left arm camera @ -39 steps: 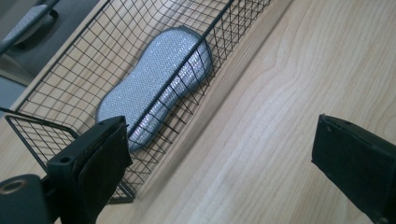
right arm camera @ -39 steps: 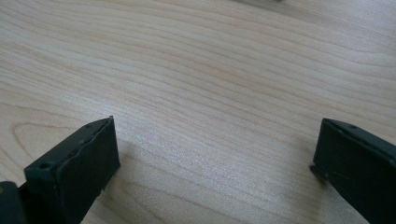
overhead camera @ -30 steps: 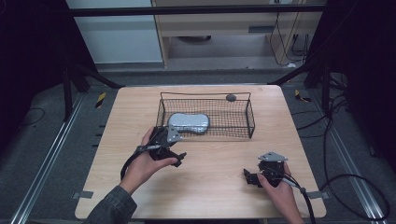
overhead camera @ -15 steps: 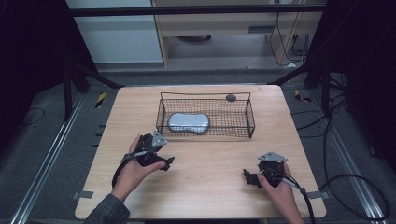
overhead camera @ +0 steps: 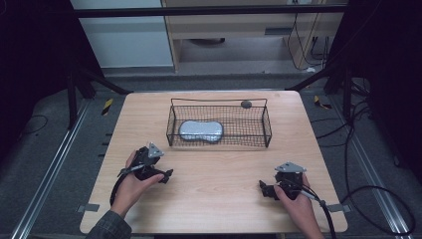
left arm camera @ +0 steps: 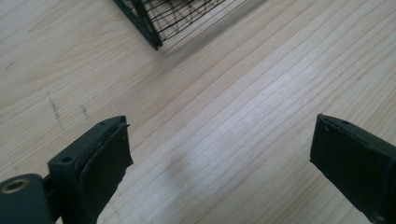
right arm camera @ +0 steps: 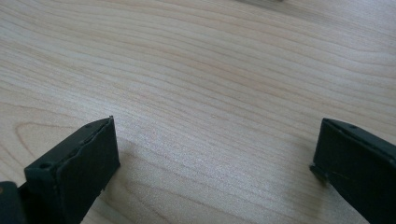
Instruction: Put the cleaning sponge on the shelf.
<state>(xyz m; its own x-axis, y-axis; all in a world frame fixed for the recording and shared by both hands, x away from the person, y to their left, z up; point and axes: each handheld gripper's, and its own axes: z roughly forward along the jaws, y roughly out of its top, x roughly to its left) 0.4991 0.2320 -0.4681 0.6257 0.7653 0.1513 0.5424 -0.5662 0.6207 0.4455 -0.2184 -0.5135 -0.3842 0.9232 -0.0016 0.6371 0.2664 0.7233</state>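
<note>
the silver oval pouch [overhead camera: 200, 130] already lies in the black wire basket [overhead camera: 268, 130] near the desk's far edge; left gripper [overhead camera: 160, 175] and right gripper [overhead camera: 264, 189], jaws wide and empty, rest near the front edge, so little seems left.

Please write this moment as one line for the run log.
left gripper: open, empty | right gripper: open, empty | pouch: in basket
</note>
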